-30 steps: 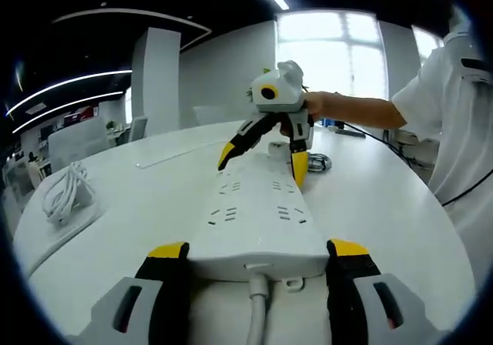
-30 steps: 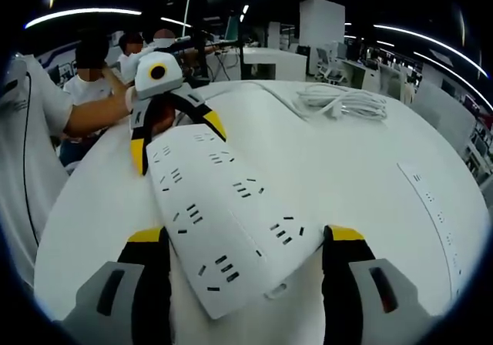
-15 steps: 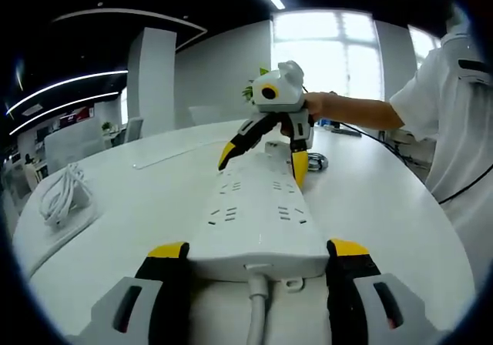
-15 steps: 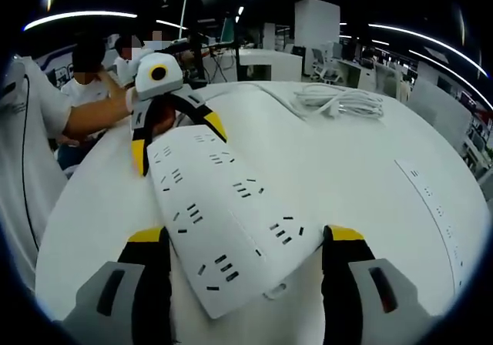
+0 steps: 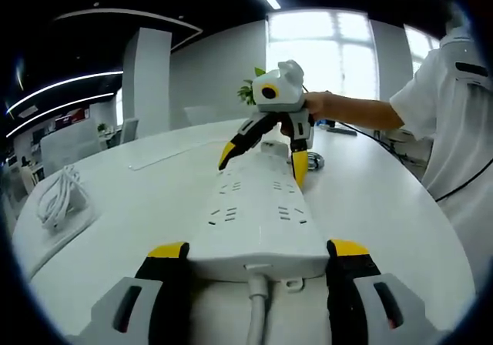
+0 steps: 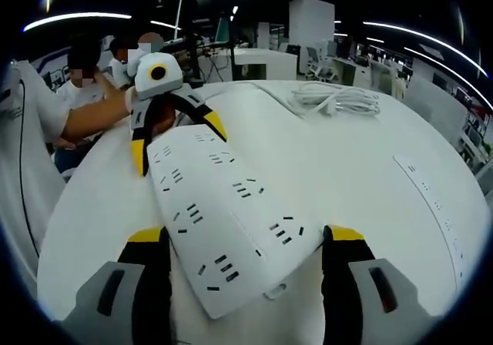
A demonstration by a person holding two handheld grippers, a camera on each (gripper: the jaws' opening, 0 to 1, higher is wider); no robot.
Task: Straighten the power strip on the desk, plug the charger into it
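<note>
While the white power strip (image 5: 258, 218) lay on the round white desk (image 5: 146, 199), its long axis ran from the left gripper (image 5: 258, 252) to the right gripper (image 6: 246, 237); each straddled an end, jaws wide, gripping nothing. Bare desktop flanked both sides; coiled cable (image 6: 339, 98) sat far off.

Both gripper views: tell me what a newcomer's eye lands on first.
The long white power strip lies on the round white desk, each end sitting between the open yellow-tipped jaws of a hand-held gripper: the left hand-held gripper at the cord end, the right hand-held gripper at the far end. A coiled white cable lies farther off on the desk.
</note>
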